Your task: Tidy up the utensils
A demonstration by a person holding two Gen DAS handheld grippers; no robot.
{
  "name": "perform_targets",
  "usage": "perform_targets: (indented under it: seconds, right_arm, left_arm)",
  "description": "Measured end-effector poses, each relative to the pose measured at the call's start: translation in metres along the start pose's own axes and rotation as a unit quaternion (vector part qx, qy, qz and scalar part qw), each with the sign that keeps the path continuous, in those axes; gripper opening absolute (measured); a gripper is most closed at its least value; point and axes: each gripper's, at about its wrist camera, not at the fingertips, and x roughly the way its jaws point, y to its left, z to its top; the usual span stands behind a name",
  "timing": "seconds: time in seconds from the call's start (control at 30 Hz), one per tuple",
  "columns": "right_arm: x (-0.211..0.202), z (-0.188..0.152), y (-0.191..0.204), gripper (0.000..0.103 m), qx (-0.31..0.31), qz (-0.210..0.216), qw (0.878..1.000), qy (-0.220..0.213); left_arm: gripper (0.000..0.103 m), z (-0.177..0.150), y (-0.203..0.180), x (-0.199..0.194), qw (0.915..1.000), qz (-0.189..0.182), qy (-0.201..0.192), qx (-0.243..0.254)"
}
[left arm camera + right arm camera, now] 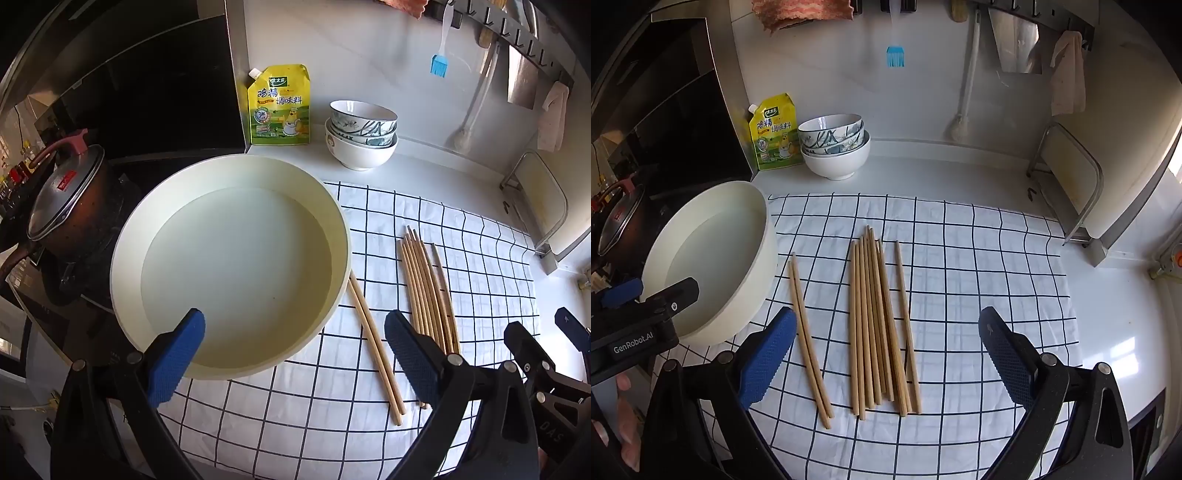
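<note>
Several wooden chopsticks lie in a bunch on a white checked cloth; the bunch also shows in the left wrist view. A separate pair of chopsticks lies to its left, next to a cream basin; the pair and the basin show in the left wrist view too. My left gripper is open and empty, above the basin's near rim and the pair. My right gripper is open and empty, above the near ends of the bunch.
Stacked bowls and a yellow seasoning pouch stand at the back. A lidded pot sits on the stove at the left. A metal rack stands at the right. A blue brush hangs on the wall.
</note>
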Motion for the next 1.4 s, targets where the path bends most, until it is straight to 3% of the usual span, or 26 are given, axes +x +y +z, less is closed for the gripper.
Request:
perform_targets:
  seconds: [1.4]
  right_arm:
    - [-0.0044, -0.0022, -0.0008, 0.094, -0.003, 0.002, 1.000, -0.006]
  left_arm:
    - [0.096, 0.0022, -0.0009, -0.0049, 1.0000, -0.002, -0.002, -0.001]
